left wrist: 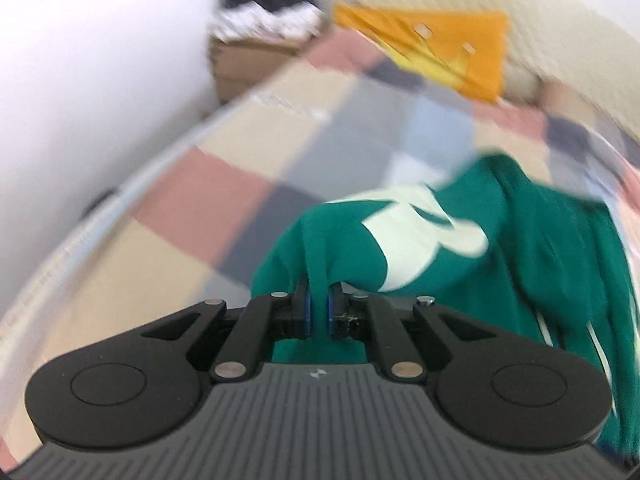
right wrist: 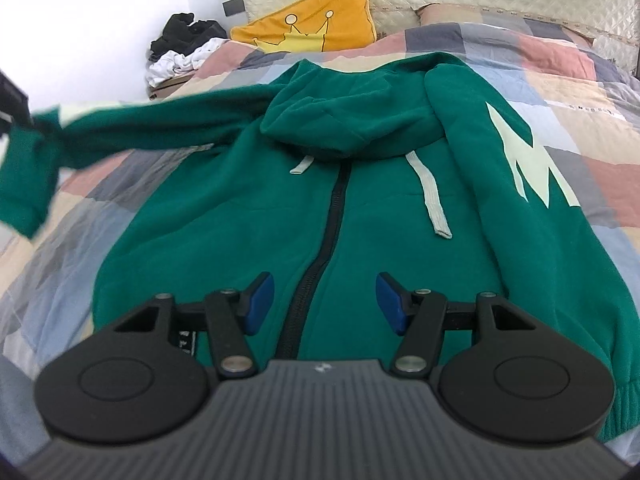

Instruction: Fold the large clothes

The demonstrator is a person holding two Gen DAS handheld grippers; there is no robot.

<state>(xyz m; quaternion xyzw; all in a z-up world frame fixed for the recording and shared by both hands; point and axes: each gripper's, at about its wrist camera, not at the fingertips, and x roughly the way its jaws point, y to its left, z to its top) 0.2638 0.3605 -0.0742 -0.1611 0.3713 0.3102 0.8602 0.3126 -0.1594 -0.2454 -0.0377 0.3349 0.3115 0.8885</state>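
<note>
Your left gripper (left wrist: 318,304) pinches a fold of the green hoodie's (right wrist: 360,216) sleeve (right wrist: 132,120), lifting it clear of the patchwork quilt (right wrist: 560,80), presumably to carry it across the body. Your right gripper (right wrist: 325,304) hovers half-spread and empty over the zipper (right wrist: 320,264) at lower centre. The hoodie lies face-up mid-frame; an orange pillow (right wrist: 316,20) rests upper left.

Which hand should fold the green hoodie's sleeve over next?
Probably the left. The left gripper is already shut on the hoodie sleeve, lifted off the bed. The right gripper hangs open above the zipper, holding nothing.
</note>
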